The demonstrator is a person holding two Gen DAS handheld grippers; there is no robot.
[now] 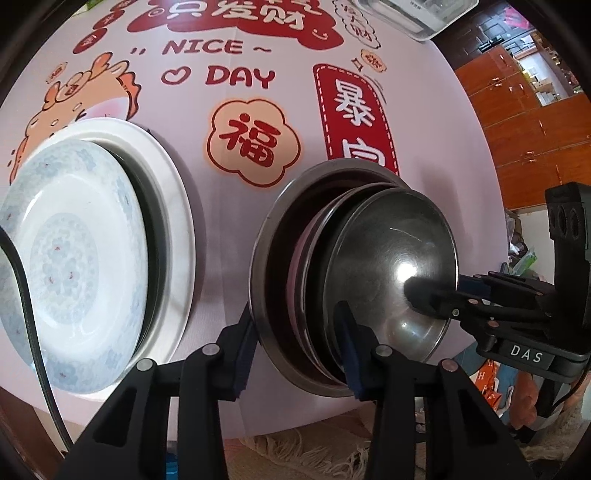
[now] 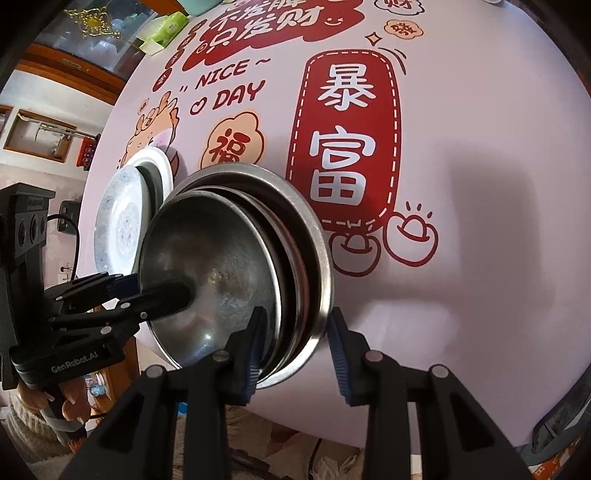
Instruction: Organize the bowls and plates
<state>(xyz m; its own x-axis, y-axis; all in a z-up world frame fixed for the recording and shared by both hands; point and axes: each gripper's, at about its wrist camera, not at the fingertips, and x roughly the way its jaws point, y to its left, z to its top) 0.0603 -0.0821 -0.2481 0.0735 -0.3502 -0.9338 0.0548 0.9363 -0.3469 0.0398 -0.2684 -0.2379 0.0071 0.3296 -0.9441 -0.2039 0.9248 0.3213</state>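
A stack of steel bowls (image 1: 388,273) stands on the printed tablecloth; it also shows in the right wrist view (image 2: 221,266). The widest outer bowl (image 1: 273,236) holds smaller ones nested inside. My left gripper (image 1: 295,350) is open, one finger outside the stack's rim and one inside. My right gripper (image 2: 295,350) is open and straddles the opposite rim in the same way. Each gripper shows in the other's view, the right (image 1: 436,295) and the left (image 2: 155,299). A blue-patterned white bowl (image 1: 70,258) rests on a white plate (image 1: 173,206) to the left.
The pink tablecloth (image 2: 461,240) carries red lettering. A clear plastic box (image 1: 410,14) sits at the far edge. A green tissue box (image 2: 162,33) stands at the far left corner. The table's near edge runs just below the bowls.
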